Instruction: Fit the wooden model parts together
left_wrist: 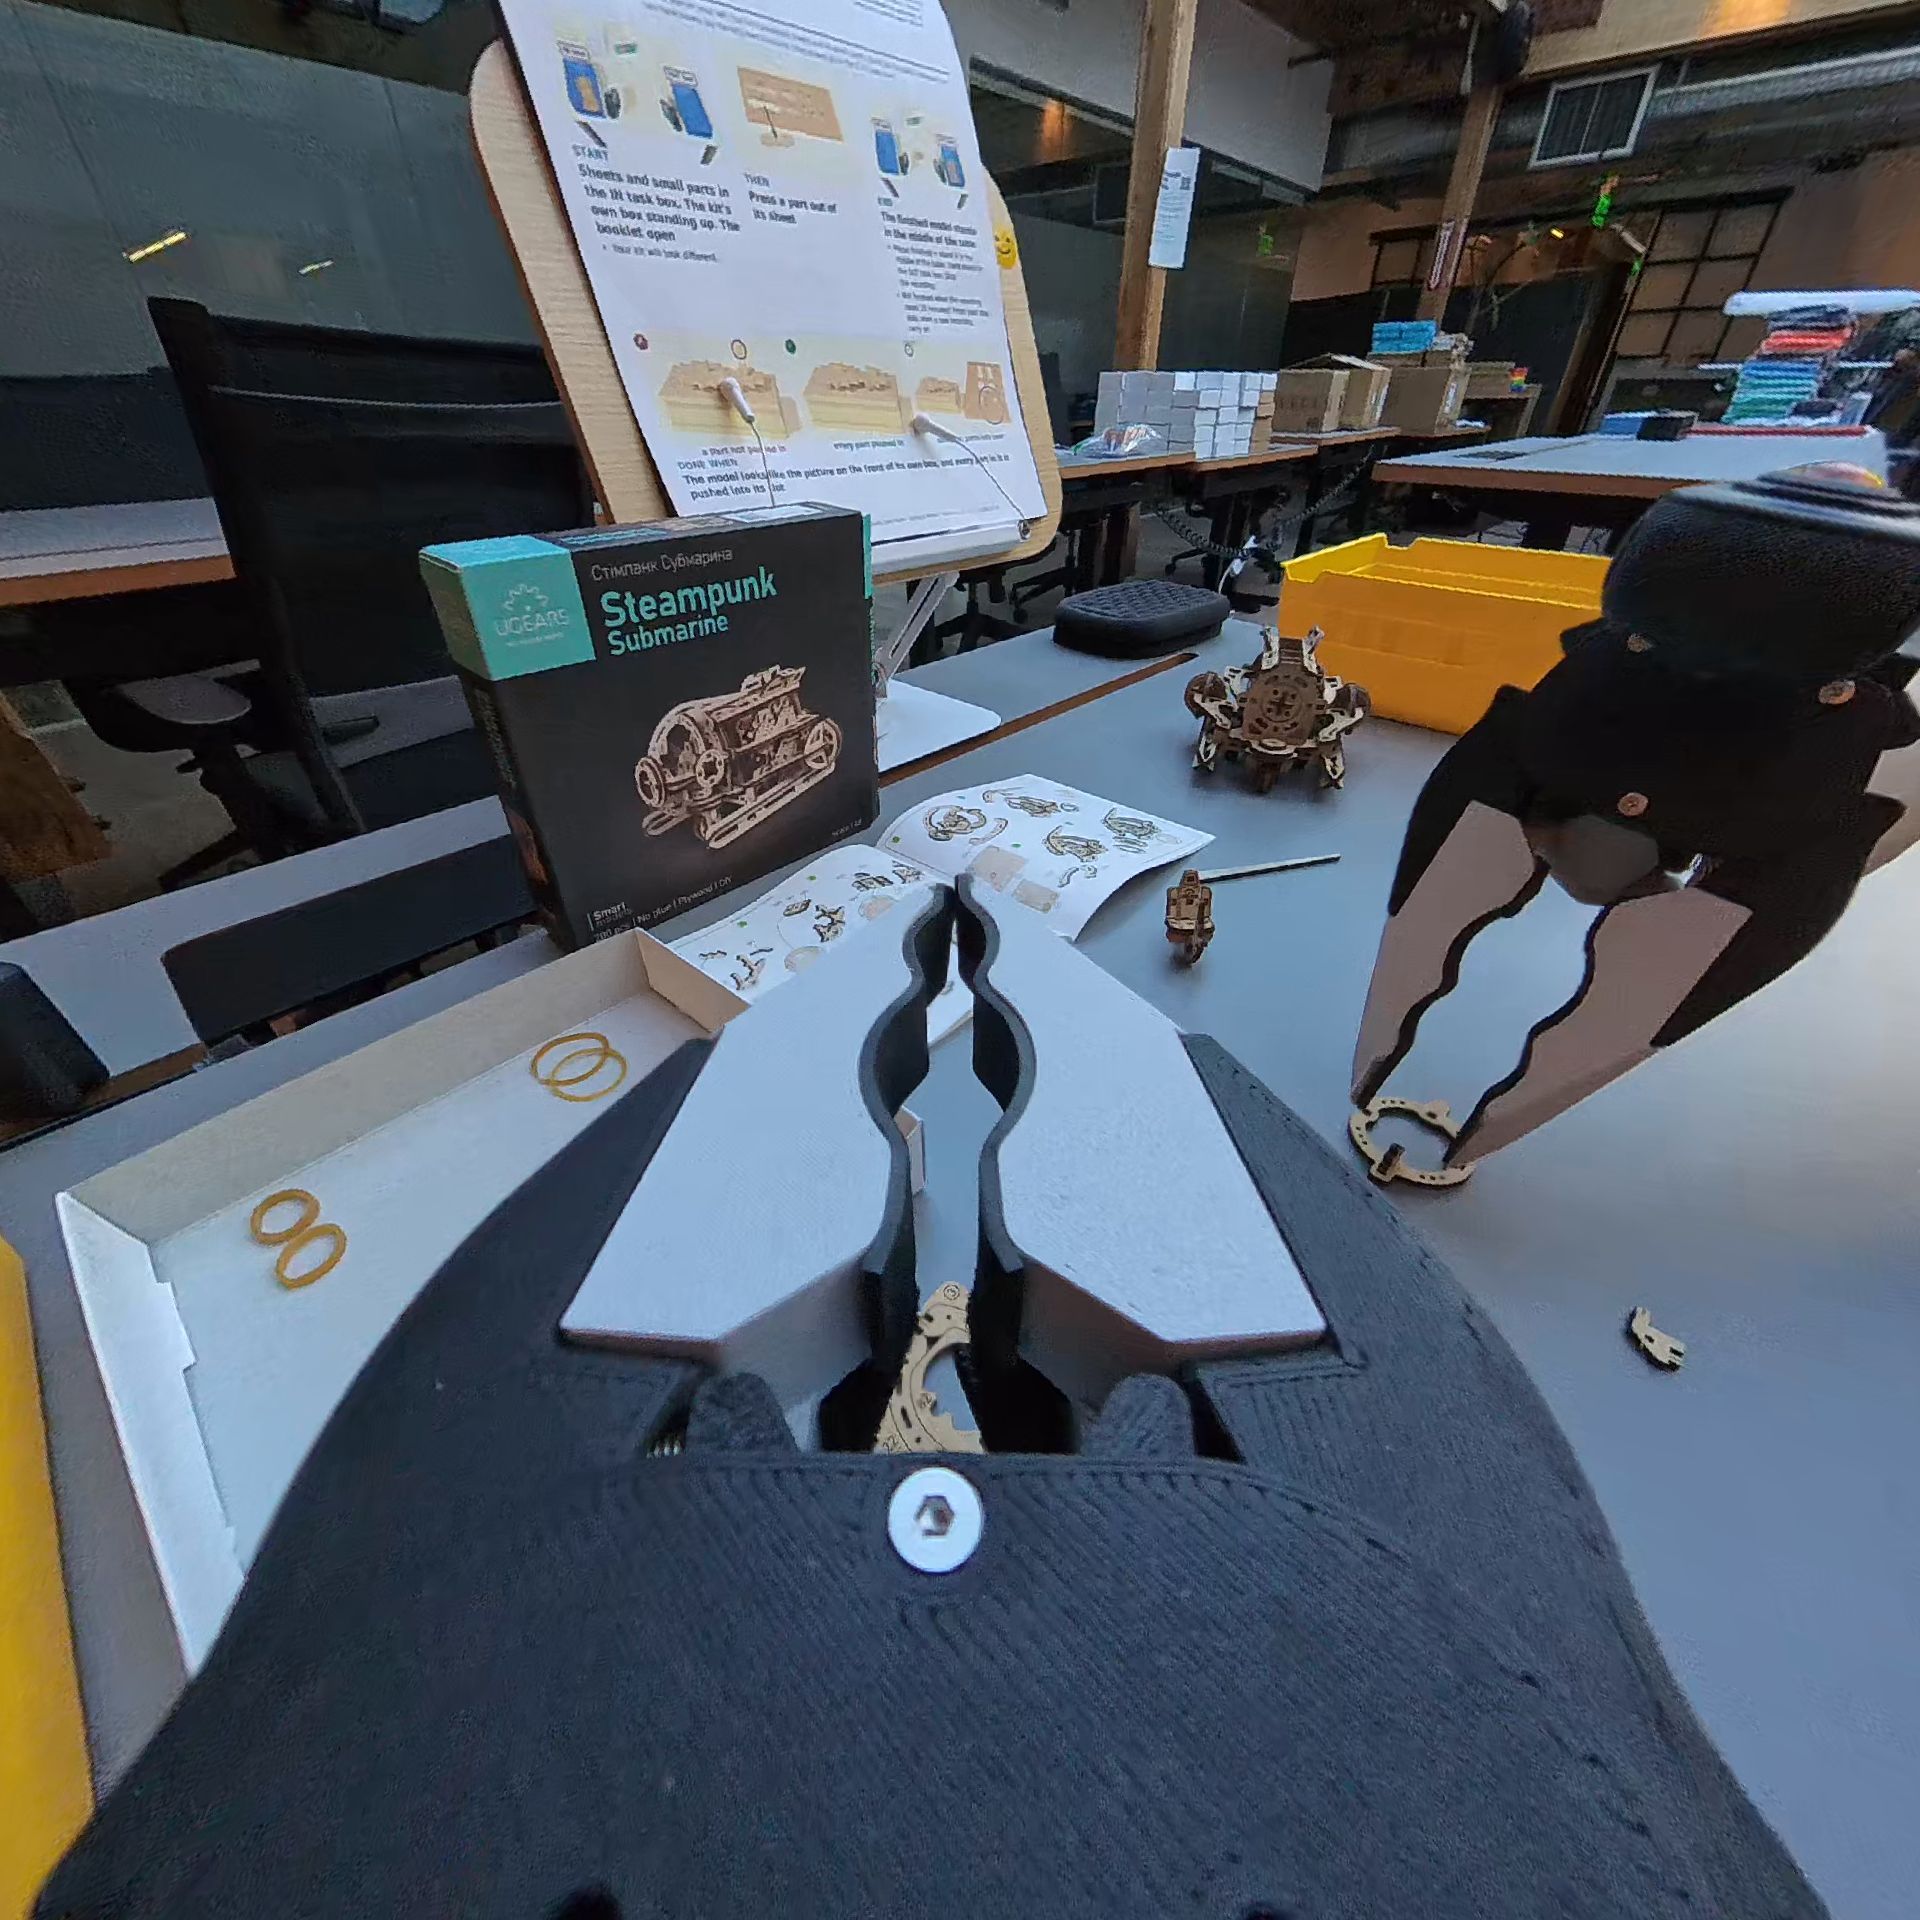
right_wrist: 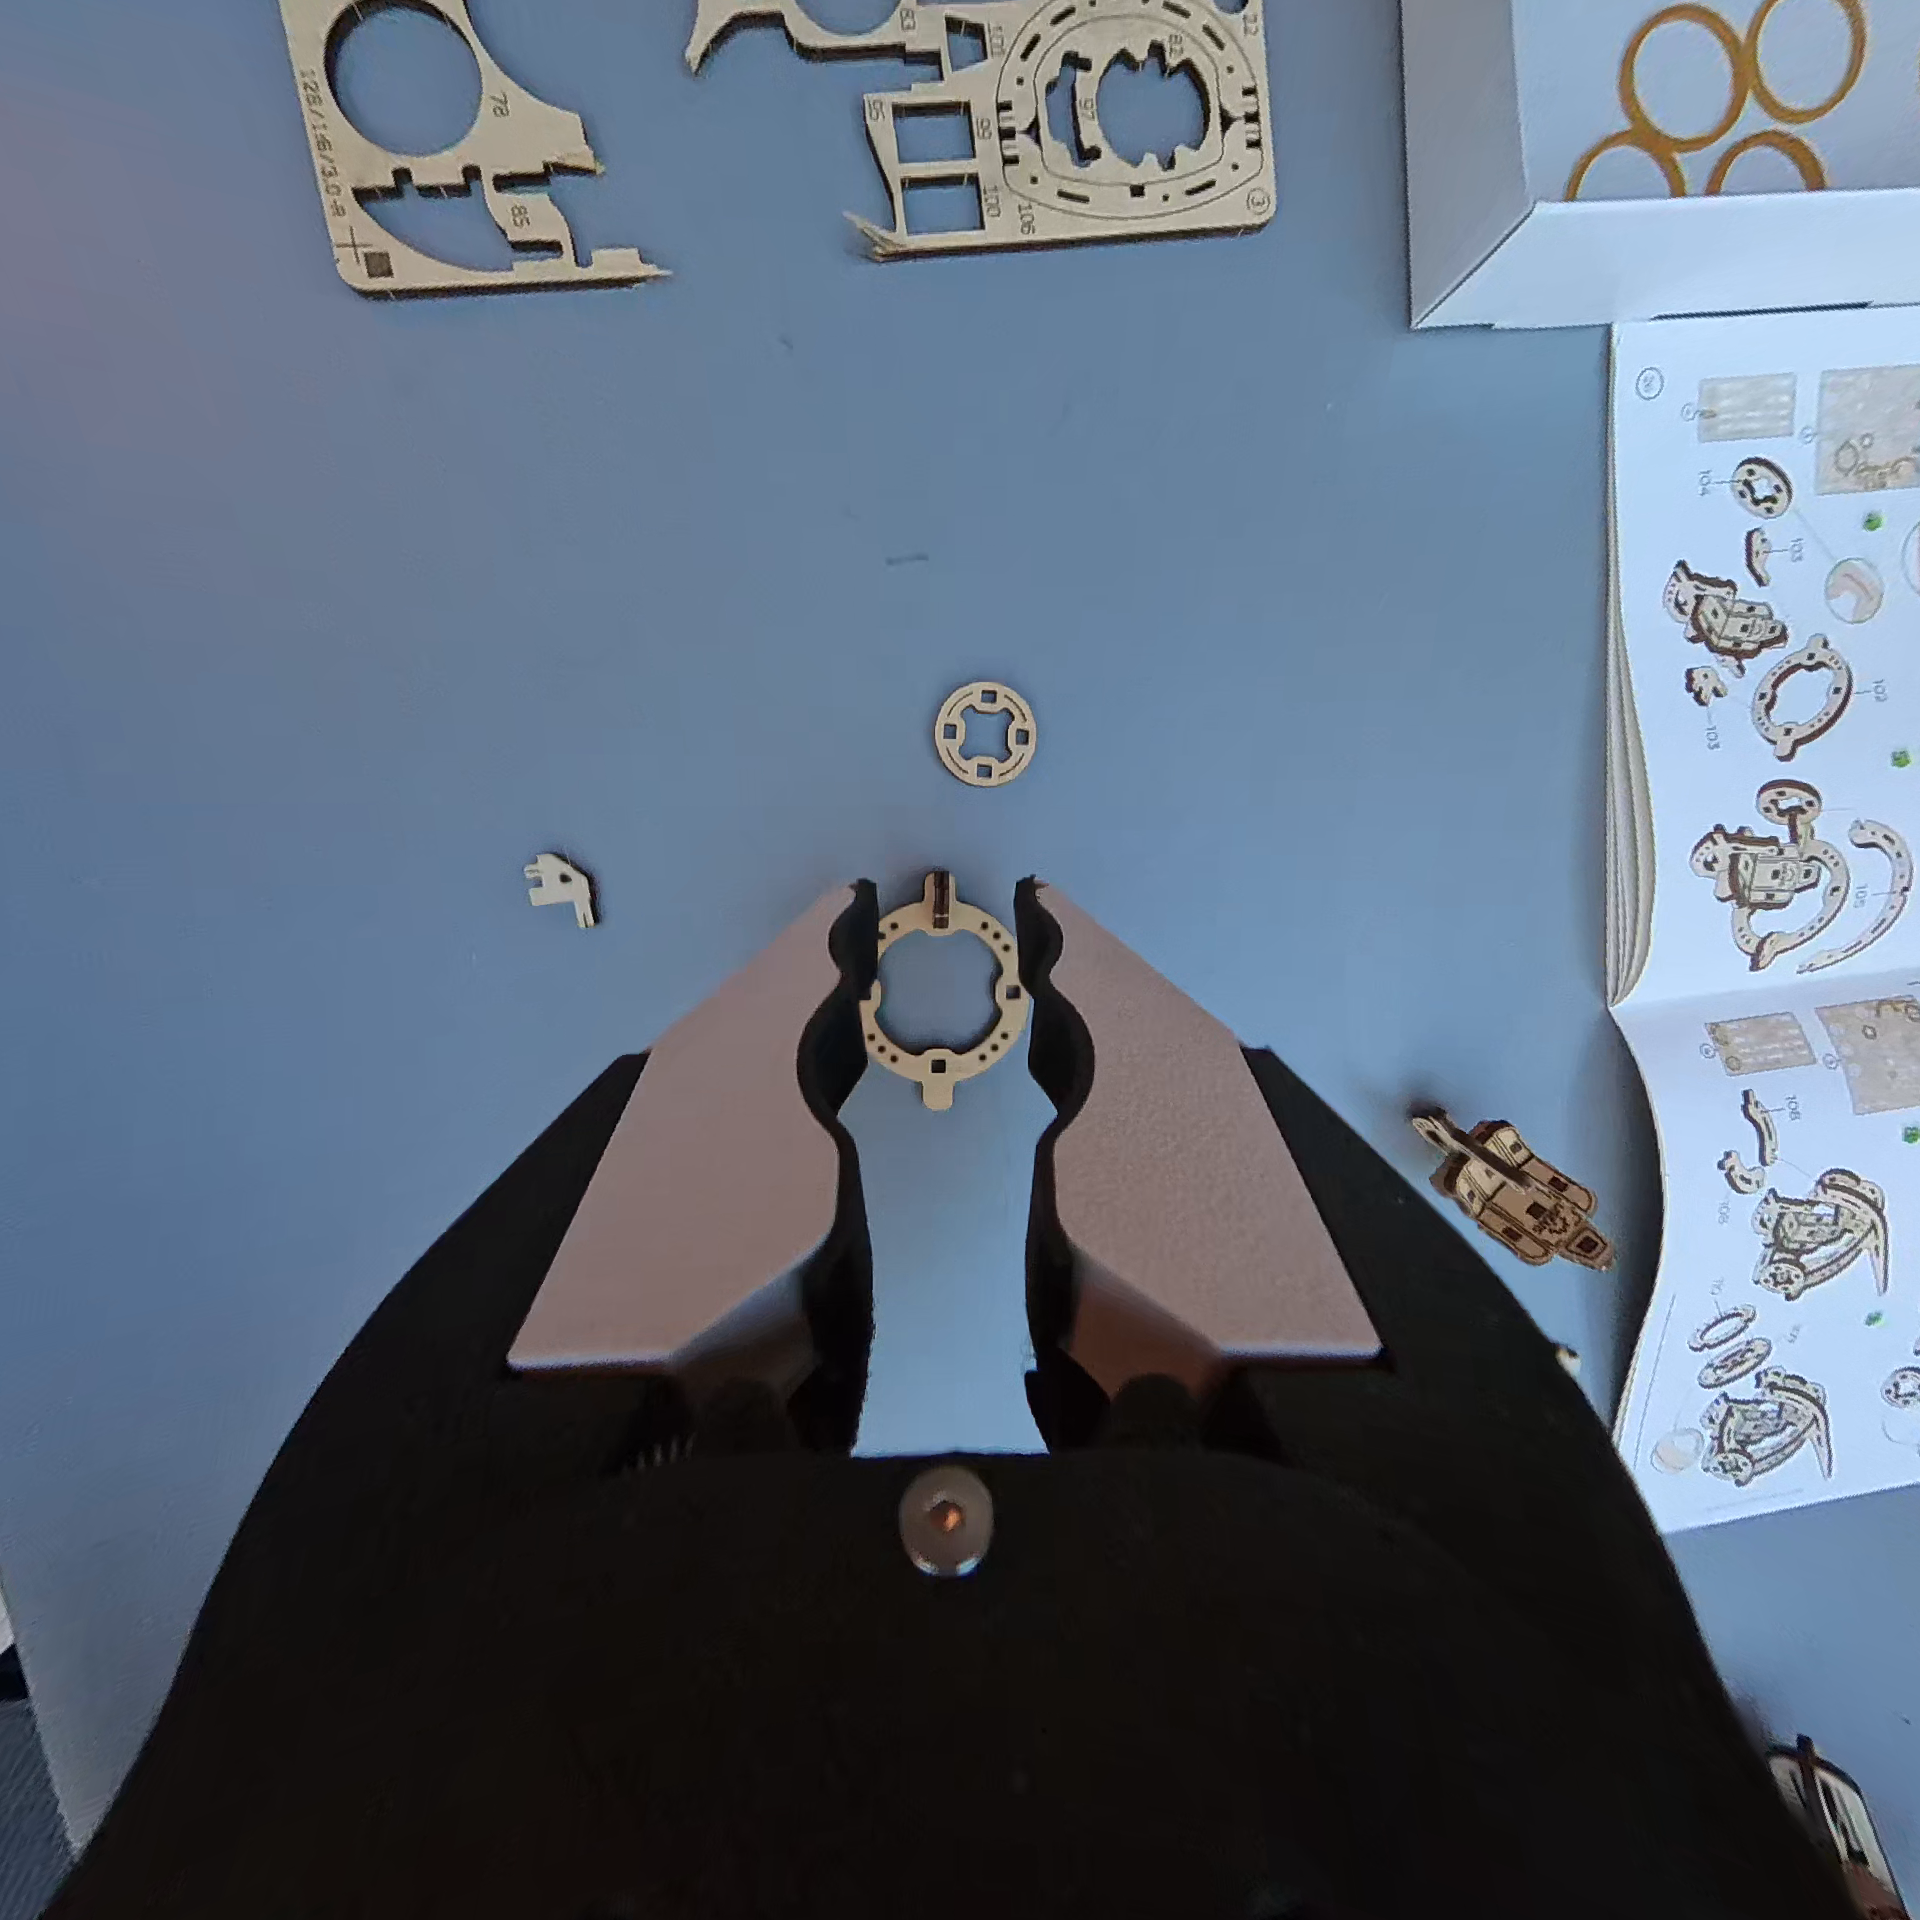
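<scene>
Now, right gripper point(right_wrist: 943, 902): fingers apart, straddling the flat pale wooden ring part with tabs and small holes point(right_wrist: 941, 995) lying on the grey-blue table point(right_wrist: 520, 623).
Left gripper point(left_wrist: 954, 902): tips nearly together, a toothed wooden piece point(left_wrist: 930, 1371) between them near the base.
Nearby: smaller wooden ring point(right_wrist: 985, 734), open instruction booklet point(right_wrist: 1766, 935).

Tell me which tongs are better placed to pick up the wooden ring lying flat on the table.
Right. The right tongs stand open with the wooden ring lying between their tips on the table. The left tongs are nearly closed, off to the side, with another wooden piece between their jaws.
</scene>
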